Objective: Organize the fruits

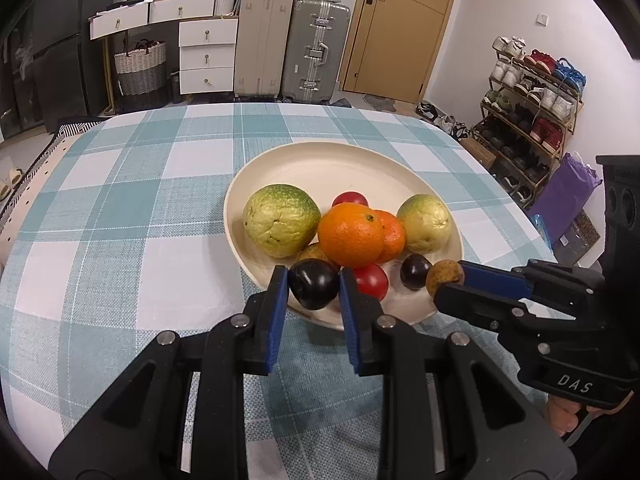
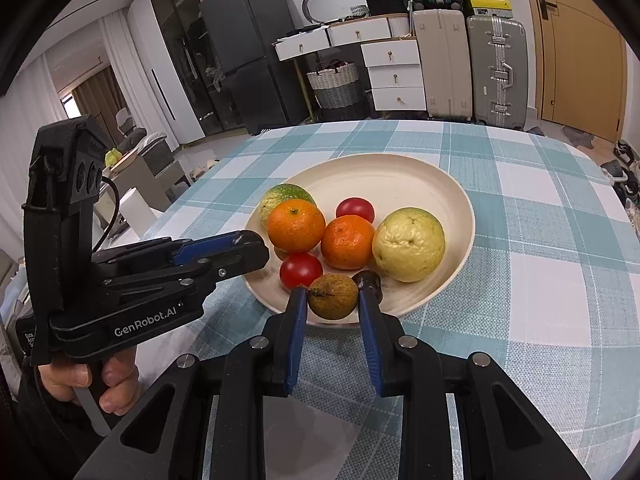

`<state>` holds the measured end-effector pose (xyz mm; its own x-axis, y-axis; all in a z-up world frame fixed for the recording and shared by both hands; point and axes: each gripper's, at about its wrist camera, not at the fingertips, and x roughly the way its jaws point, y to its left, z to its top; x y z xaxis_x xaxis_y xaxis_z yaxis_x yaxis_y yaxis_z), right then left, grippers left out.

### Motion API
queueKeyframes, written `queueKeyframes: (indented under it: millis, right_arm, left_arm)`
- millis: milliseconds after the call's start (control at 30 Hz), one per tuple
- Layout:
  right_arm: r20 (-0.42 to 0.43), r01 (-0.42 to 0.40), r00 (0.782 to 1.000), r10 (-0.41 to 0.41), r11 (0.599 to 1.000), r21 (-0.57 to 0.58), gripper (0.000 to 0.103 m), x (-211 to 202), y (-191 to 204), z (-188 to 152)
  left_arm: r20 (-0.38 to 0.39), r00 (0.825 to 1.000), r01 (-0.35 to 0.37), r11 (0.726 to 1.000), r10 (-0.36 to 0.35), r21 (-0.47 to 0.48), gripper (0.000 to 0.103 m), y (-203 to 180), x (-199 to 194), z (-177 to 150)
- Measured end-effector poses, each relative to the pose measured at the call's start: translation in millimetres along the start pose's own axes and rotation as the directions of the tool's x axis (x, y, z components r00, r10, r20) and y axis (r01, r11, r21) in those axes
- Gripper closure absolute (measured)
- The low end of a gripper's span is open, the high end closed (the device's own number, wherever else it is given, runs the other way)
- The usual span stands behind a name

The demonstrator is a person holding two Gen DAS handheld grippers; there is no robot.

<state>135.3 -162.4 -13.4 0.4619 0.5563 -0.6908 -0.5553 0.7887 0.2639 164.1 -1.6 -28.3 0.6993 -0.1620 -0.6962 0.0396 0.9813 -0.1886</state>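
A plate (image 1: 240, 196) sits in the middle of the worktop (image 1: 120, 208). Fruit lies in the near half of the plate. A guava (image 1: 280, 226) is at the left, two oranges (image 1: 350, 234) in the middle, another guava (image 1: 424, 224) at the right. Behind the worktop, at the top of the frame, stand suitcases (image 1: 316, 48).

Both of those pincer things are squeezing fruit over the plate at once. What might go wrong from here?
1. The left hand-held gripper pinches a round dark plum; smooth fruit may slip out.
2. The right hand-held gripper holds a small brown fruit right beside it, so the two tools may bump.
3. The oranges are piled at the cream plate's near edge; a nudge may roll them off.
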Motion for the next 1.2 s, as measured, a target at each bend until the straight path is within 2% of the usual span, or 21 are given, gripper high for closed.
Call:
queueKeyframes:
  millis: [667,900,967,1067,1133,1167,1200]
  right_arm:
    - [-0.014,0.023,1.000,-0.023,1.000,-0.016,0.076,10,3,3]
    - [0.007,0.043,0.999,-0.043,0.999,-0.020,0.069,3,3,4]
    - [0.012,0.045,0.999,-0.044,0.999,-0.015,0.066,0,1,4]
    - [0.035,0.071,0.997,-0.070,0.997,-0.015,0.053,-7,-1,2]
    - [0.042,0.078,0.996,-0.078,0.997,-0.007,0.047,-12,-5,0]
    - [0.041,0.078,0.996,-0.078,0.997,0.000,0.045,-14,-7,-1]
    - [0.043,0.079,0.996,-0.079,0.997,0.005,0.036,-16,-9,-2]
  left_arm:
    - [-0.003,1.000,-0.013,1.000,0.013,0.025,0.080,-3,8,1]
    - [0.002,1.000,-0.024,0.999,0.024,0.034,0.078,-3,5,0]
    - [0.007,1.000,-0.024,0.999,0.024,0.036,0.072,-3,2,0]
    - [0.022,0.999,-0.042,0.998,0.041,0.036,0.054,-2,-4,-2]
    - [0.036,0.998,-0.053,0.998,0.052,0.035,0.031,-2,-10,-4]
    - [0.044,0.997,-0.059,0.998,0.057,0.032,0.025,-1,-14,-5]
    - [0.055,0.997,-0.064,0.998,0.062,0.028,0.018,0,-17,-7]
